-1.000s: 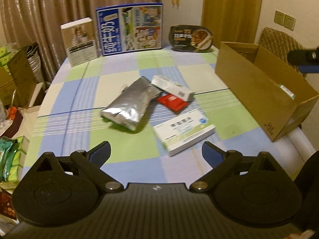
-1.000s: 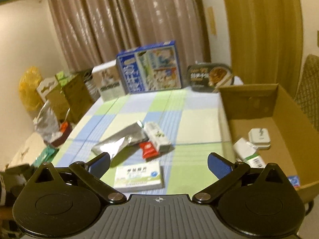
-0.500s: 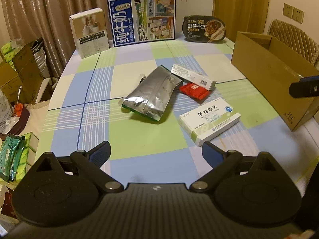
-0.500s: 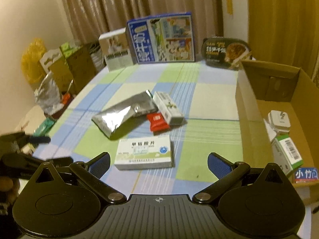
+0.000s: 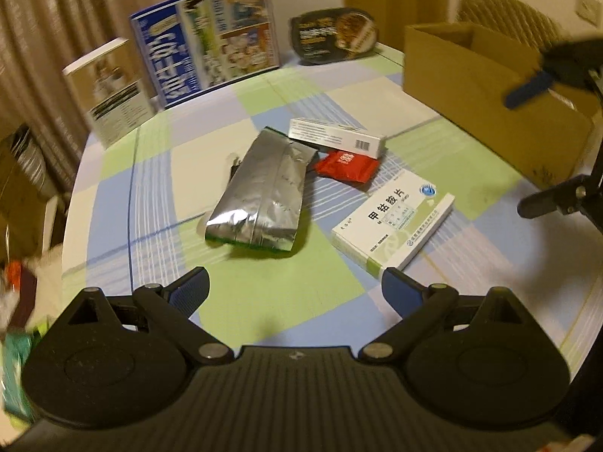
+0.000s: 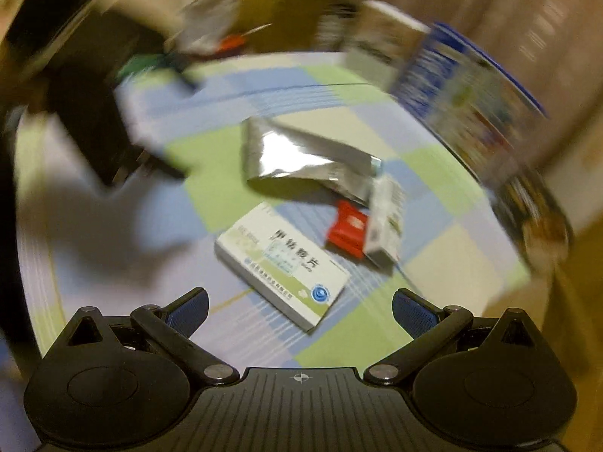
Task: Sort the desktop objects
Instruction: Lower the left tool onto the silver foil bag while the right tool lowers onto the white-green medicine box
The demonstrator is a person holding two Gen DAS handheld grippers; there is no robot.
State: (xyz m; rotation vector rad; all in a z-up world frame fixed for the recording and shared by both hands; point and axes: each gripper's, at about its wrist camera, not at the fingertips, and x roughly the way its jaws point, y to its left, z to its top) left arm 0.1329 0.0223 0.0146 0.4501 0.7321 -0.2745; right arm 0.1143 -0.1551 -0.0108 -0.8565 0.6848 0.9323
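Medicine box [image 6: 282, 263], white and green, lay flat on the checked counter [image 5: 158, 173], nearest the right hand-held gripper [image 6: 300, 307] and just ahead of its spread, empty jaws. Looked the likeliest next pick, being closest and clear of the pile. Beyond it sat a loose cluster: silver foil pouch [image 5: 264, 192], red sachet [image 5: 346, 165] and a slimmer carton [image 5: 337, 137], the carton resting partly over the sachet and touching the pouch's far corner. Probably best taken top first, so nothing underneath gets dragged. Left hand-held gripper [image 5: 296, 288] hovered low over the near edge, jaws wide and holding nothing, aimed between pouch and medicine box. Cardboard box [image 5: 486, 90] stood open at the right edge of the counter, presumably the bin for sorted items; contents hidden behind its wall. Milk carton [image 5: 211, 37], a smaller standing box [image 5: 113, 90] and a noodle tray [image 5: 335, 34] lined the far edge, upright, seemingly out of play. Right view heavily blurred, so finer detail could not be told.
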